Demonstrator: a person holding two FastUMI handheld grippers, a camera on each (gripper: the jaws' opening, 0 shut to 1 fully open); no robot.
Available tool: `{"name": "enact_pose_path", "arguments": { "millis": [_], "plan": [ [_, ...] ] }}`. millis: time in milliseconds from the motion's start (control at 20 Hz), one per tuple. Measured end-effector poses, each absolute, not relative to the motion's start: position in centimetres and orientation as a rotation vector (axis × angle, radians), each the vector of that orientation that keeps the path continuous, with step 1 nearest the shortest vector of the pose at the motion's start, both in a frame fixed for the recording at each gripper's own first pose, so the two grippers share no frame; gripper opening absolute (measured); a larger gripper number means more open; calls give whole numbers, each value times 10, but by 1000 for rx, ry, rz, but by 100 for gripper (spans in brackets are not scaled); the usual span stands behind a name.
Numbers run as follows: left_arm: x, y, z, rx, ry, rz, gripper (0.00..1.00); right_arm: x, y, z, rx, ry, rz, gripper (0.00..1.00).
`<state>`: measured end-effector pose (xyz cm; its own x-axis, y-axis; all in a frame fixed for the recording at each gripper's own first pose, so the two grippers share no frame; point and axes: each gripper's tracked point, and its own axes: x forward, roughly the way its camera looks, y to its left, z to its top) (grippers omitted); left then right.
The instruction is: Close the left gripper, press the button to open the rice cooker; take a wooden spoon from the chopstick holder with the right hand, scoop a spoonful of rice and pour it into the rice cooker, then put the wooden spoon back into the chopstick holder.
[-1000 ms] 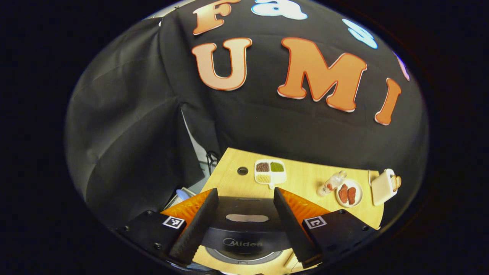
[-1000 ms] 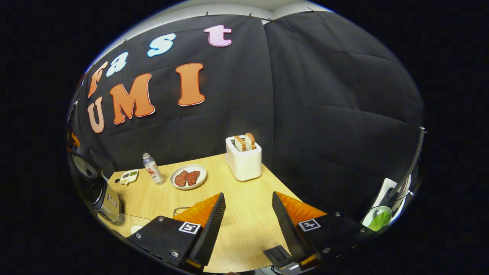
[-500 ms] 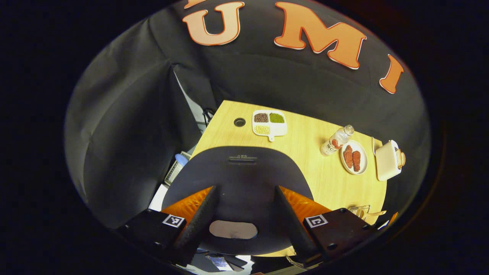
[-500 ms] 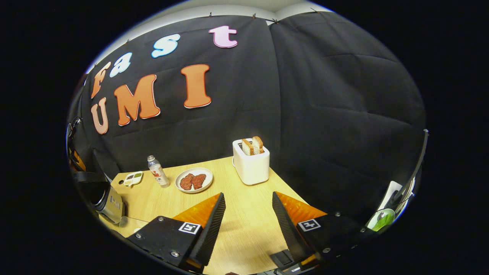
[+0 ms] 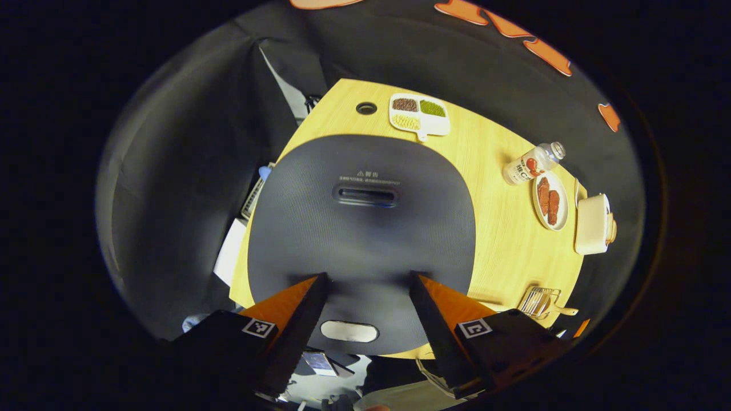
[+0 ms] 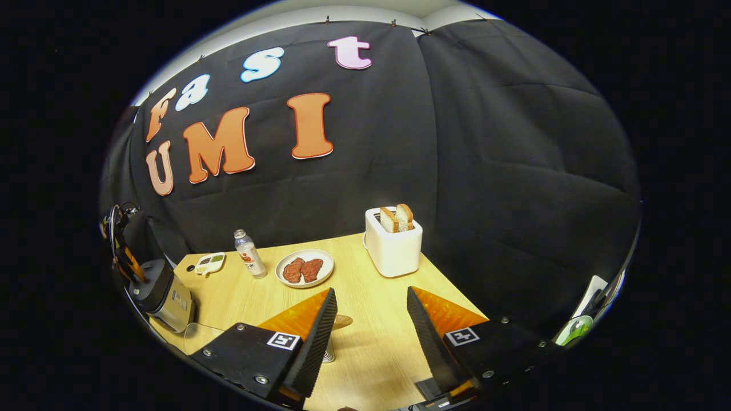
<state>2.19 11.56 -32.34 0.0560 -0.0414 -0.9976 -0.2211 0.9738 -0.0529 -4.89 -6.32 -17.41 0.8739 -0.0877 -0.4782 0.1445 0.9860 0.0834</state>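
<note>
Left tongs hang spread apart right over the rice cooker lid, its button between them, while right tongs gape above the worktop.

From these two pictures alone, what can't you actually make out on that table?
- Inside of the rice cooker: hidden in the left gripper view by its own closed lid.
- Wooden spoon and chopstick holder: cramped at the table edge in the left gripper view; spoon bowl hidden.
- Left gripper: tiny at the right gripper view's rim; fingers unreadable there.
- Clear container: mostly hidden by the right gripper; contents unclear.
</note>
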Motion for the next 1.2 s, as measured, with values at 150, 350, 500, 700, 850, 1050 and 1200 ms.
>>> {"name": "enact_pose_path", "arguments": {
  "millis": [150, 350, 500, 700, 850, 1050, 1200],
  "plan": [
    [20, 112, -327, -207, 1537, 124, 99, -47, -56, -175, 105, 500, -112, 78],
    [22, 114, -327, -204, 1536, 123, 99, -42, -42, -171, 108, 496, -97, 78],
    [21, 112, -328, -197, 1529, 112, 100, -37, -25, -169, 98, 491, -70, 78],
    [22, 114, -329, -189, 1489, 121, 98, -33, 0, -166, 101, 486, -22, 78],
    [31, 113, -322, -185, 1417, 131, 99, -31, 13, -164, 96, 477, 15, 78],
    [30, 112, -319, -130, 1220, 108, 100, -31, 17, -154, 94, 449, 52, 78],
    [31, 115, -317, -93, 1035, 106, 98, -27, 20, -142, 89, 406, 78, 78]
  ]
}}
